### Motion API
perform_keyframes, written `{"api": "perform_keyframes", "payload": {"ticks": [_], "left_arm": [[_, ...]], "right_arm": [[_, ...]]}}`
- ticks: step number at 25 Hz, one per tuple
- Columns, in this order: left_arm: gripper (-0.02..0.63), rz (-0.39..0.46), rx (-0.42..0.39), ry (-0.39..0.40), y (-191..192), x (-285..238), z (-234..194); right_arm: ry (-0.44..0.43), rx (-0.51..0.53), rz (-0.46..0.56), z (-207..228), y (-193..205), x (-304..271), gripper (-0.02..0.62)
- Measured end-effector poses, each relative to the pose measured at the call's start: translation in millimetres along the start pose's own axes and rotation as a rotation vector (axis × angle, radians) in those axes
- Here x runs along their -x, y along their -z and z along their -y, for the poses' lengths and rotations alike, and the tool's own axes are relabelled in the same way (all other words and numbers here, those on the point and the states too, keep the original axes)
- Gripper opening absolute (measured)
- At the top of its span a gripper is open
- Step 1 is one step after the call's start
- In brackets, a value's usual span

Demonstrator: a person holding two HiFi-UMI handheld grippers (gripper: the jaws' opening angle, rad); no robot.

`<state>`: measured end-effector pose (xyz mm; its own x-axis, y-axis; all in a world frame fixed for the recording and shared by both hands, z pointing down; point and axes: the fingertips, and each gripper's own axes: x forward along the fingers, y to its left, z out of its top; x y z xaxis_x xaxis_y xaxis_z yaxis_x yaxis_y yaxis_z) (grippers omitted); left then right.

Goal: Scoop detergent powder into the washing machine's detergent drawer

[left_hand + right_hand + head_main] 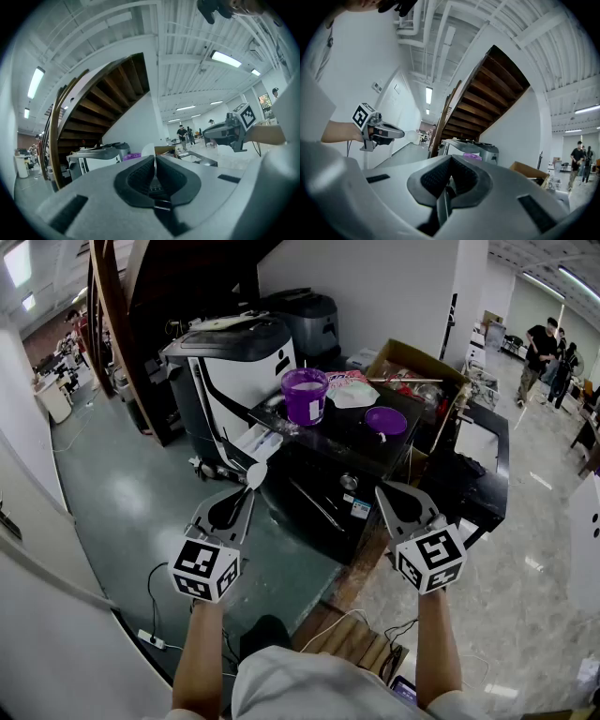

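White scoop, round bowl, clamped by its thin handle in L gripper, just near side of the open white detergent drawer on the washing machine. R gripper closed on nothing, well apart to the right. Purple tub w/ white powder & purple lid on black table; cardboard box far right. Grey-green floor, wooden stairs far left.

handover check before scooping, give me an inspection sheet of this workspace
surface: black table, crowded top
job's things: washing machine, drawer open; purple tub open, lid beside it
clutter: cardboard box, crumpled bag
grippers: left gripper shut on white spoon; right gripper shut, empty
cables: power strip and cords on floor
surroundings: staircase, people far right
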<state>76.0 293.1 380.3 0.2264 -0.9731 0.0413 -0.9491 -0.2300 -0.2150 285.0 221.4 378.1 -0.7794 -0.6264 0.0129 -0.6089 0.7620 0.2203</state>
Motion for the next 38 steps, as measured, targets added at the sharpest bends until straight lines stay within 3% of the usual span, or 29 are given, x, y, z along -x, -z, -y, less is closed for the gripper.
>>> {"api": "perform_keyframes", "payload": {"ticks": [6,14,19,25,30,38], "left_arm": [[0.015,0.009,0.004,0.007,-0.1,-18.0,-3.0],[0.015,0.005,0.024,-0.041,3.8,-30.5,-11.5],[0.015,-0.001,0.034,-0.047,13.6,-52.6,-40.8],[0.015,-0.027,-0.005,-0.045,35.4,-108.8,-122.5],[0.015,-0.042,0.022,-0.017,50.1,-172.7,-208.0],[0.015,-0.054,0.008,0.176,32.5,-295.4,-321.8]], "right_arm": [[-0.012,-0.003,0.012,10.3,3.7,-12.7,-0.004],[-0.044,-0.01,0.026,24.0,5.3,-37.1,-0.003],[-0.056,-0.004,0.022,30.9,8.2,-72.4,-0.003],[-0.025,-0.06,0.009,55.9,24.5,-155.5,-0.003],[0.005,-0.057,-0.015,74.2,15.4,-255.2,-0.003],[0.154,-0.073,-0.048,124.7,-25.2,-403.2,-0.003]]}}
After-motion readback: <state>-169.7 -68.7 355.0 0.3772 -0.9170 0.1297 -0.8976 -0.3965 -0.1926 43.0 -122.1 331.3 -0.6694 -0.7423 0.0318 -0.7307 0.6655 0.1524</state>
